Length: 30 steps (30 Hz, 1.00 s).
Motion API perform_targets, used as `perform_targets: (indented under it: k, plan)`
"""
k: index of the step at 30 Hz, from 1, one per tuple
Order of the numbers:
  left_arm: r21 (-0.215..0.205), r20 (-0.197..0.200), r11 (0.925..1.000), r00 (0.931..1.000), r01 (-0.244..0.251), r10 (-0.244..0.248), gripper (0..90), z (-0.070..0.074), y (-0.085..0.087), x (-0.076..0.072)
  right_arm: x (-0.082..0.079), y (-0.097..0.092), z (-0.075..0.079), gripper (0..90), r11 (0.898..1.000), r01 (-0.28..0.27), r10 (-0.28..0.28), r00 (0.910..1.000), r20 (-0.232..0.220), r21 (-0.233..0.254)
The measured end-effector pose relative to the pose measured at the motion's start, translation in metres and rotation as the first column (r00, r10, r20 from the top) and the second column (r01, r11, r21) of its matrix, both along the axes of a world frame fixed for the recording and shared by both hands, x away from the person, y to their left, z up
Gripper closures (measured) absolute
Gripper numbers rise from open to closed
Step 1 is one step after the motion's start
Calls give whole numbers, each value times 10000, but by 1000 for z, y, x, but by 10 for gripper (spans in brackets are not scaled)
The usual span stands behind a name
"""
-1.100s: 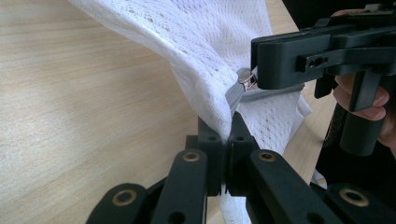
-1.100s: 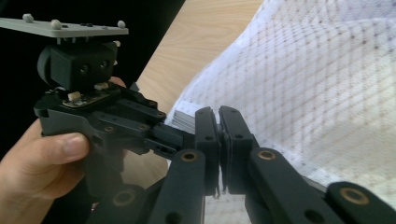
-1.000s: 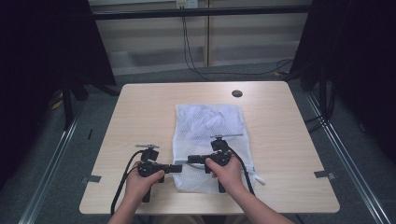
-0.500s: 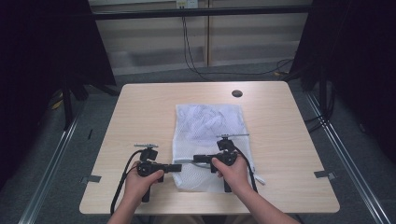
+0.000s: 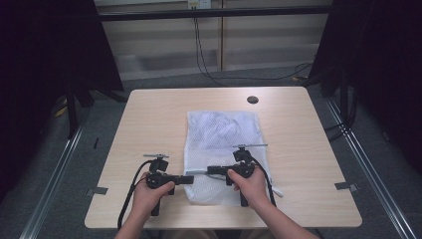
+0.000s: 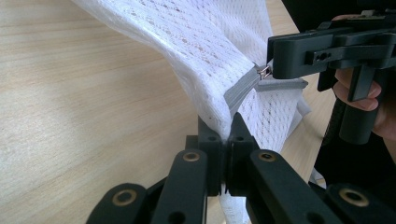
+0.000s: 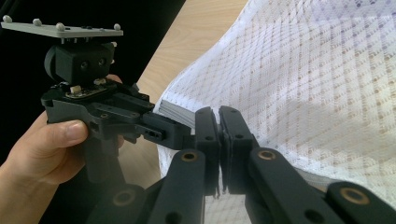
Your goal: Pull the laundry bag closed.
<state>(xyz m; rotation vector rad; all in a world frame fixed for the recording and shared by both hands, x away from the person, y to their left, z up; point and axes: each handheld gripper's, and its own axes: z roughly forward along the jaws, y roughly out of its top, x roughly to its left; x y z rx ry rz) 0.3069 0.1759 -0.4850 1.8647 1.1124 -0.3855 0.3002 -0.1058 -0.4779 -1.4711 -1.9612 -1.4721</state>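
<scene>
A white mesh laundry bag (image 5: 221, 144) with pale clothes inside lies flat in the middle of the wooden table (image 5: 149, 124). My left gripper (image 5: 190, 179) is at the bag's near left corner, shut on the mesh edge (image 6: 227, 123) beside the end of the grey zip tape (image 6: 240, 91). My right gripper (image 5: 209, 170) points left toward it, shut on the small metal zip pull (image 6: 265, 71). In the right gripper view my right gripper's (image 7: 219, 116) closed jaws hide the pull, and the left gripper (image 7: 161, 130) sits just beyond them.
A round black cap (image 5: 253, 99) sits in the table near its far edge. Black cables (image 5: 130, 191) trail from both grippers toward the near edge. Dark stands and floor rails (image 5: 368, 164) flank the table.
My right gripper has shifted a little to the right, away from the left one, with the zip pull in it. The left gripper has kept still on the bag's corner.
</scene>
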Motion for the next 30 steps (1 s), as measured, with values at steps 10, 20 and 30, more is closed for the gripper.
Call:
perform_targets:
  k: [10,20,30]
  plan:
    - [33,-7,10000,10000,-27,27,878,0,0,-1,1,-1,-2,877,10000,-85,85,10000,-27,34]
    - [16,84,10000,10000,15,-15,878,-1,-1,-1,1,-3,-1,877,9999,-142,143,9998,-100,98]
    - [29,34,9999,9999,98,-98,878,-1,-2,-1,1,-5,-3,877,9997,-125,127,9998,-140,195]
